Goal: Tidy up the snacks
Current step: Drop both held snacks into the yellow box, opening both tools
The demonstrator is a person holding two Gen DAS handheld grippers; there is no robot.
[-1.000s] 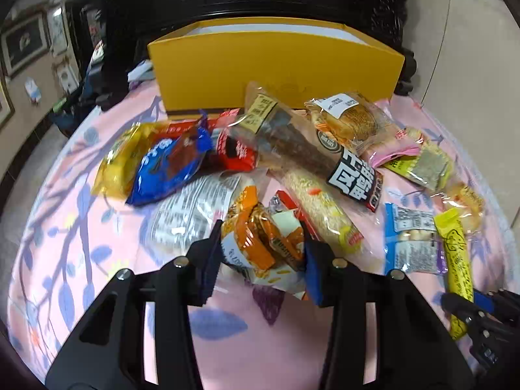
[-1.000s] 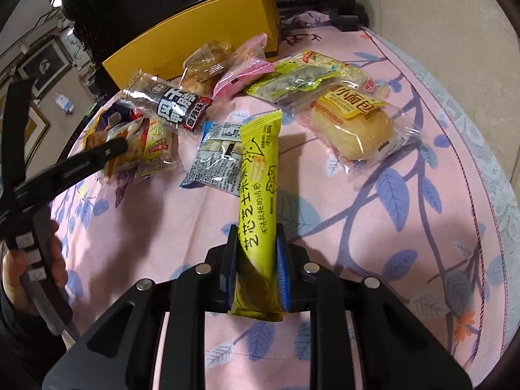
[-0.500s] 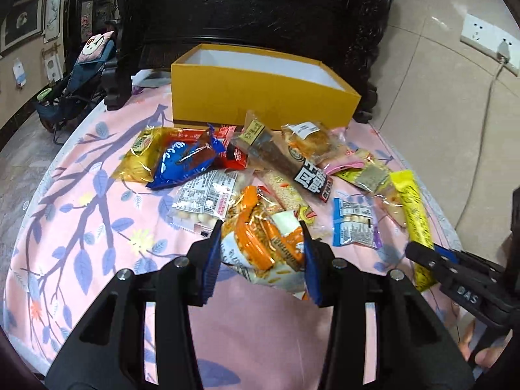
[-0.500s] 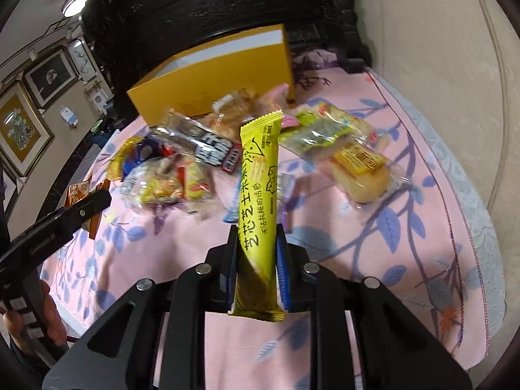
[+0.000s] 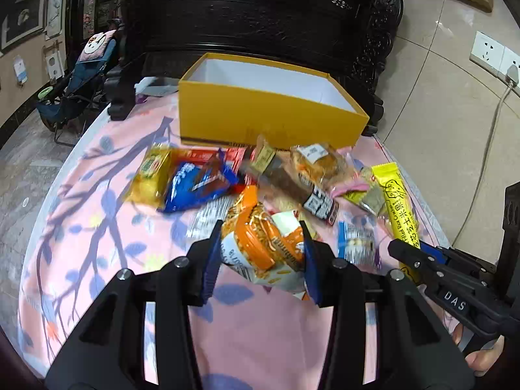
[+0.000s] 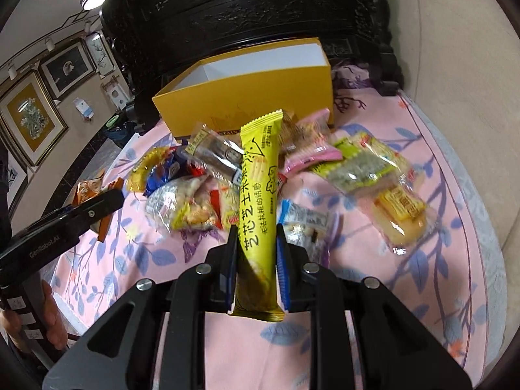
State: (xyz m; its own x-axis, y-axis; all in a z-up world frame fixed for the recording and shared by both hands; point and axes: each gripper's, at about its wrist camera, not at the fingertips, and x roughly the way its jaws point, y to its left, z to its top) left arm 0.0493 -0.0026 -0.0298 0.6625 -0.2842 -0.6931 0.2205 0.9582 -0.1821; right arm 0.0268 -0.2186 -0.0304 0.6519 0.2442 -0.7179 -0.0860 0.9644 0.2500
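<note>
My left gripper [image 5: 260,243] is shut on an orange and white snack bag [image 5: 260,247] and holds it above the pink tablecloth. My right gripper [image 6: 256,247] is shut on a long yellow snack bar [image 6: 258,201], also held in the air; the bar also shows in the left wrist view [image 5: 398,208]. An open yellow box [image 5: 269,120] with a white inside stands at the far edge of the table, beyond a heap of snack packets; it also shows in the right wrist view [image 6: 247,100]. The left gripper's arm [image 6: 65,224] shows at the left of the right wrist view.
Loose packets lie before the box: a blue bag [image 5: 195,188], a yellow packet [image 5: 151,178], a dark bar [image 5: 292,188], a bread bun pack [image 6: 403,214], a green pack [image 6: 357,165]. Dark carved furniture [image 5: 260,22] stands behind the box. The table edge [image 6: 481,195] runs along the right.
Both grippers have risen from the table with their snacks and pulled back. The box's white inside now shows in both views.
</note>
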